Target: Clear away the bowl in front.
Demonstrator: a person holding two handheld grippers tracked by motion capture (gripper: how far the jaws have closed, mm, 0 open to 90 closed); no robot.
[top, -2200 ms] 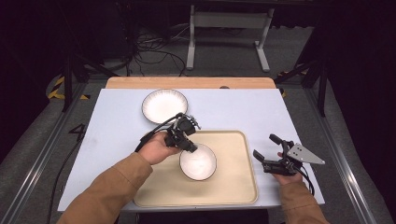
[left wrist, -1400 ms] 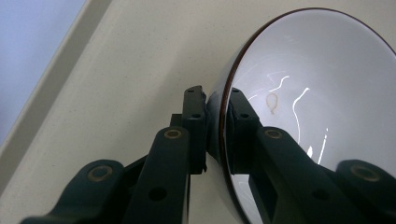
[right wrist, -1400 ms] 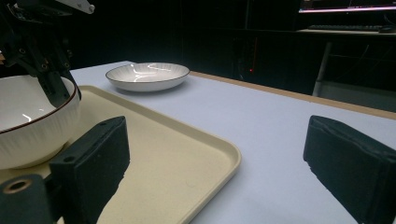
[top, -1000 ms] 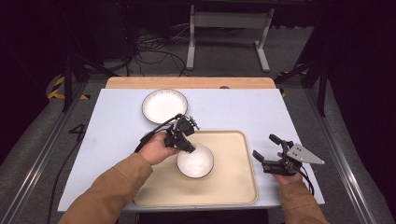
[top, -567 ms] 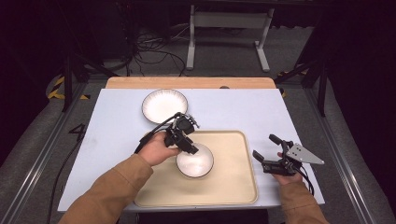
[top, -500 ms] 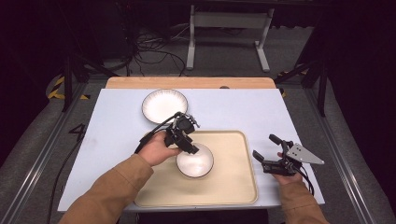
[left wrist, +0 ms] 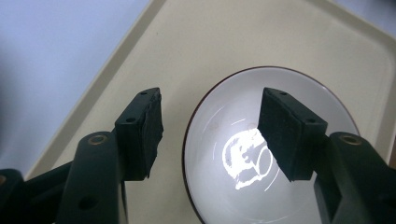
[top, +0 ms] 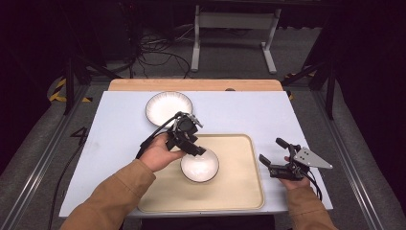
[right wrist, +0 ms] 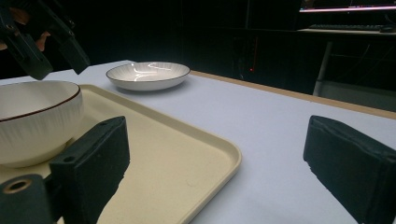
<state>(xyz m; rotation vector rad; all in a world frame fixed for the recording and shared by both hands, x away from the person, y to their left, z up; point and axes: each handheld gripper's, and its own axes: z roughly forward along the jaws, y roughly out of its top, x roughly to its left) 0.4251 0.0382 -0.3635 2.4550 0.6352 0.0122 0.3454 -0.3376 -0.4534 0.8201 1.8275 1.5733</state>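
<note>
A white bowl with a dark rim (top: 199,165) (left wrist: 261,186) (right wrist: 32,116) stands in the beige tray (top: 239,191) (left wrist: 187,46) (right wrist: 163,154). My left gripper (top: 197,149) (left wrist: 210,121) hovers just over the bowl's near-left rim. Its jaws have just been opening and now stand open, one pad outside the rim and one over the bowl's inside, neither touching it. Off the tray's right edge, my right gripper (top: 269,149) (right wrist: 215,154) rests low over the table, open wide and empty. It looks across the tray at the bowl and at the left gripper (right wrist: 46,51).
A shallow white plate (top: 168,108) (right wrist: 148,74) sits on the white tabletop behind the tray's left corner. A wooden strip (top: 191,85) runs along the table's far edge. Cables and a metal stand lie on the dark floor beyond.
The left gripper's jaws have parted from the bowl's rim and the gripper has lifted a little. The bowl stays in the tray. The right gripper has not moved.
</note>
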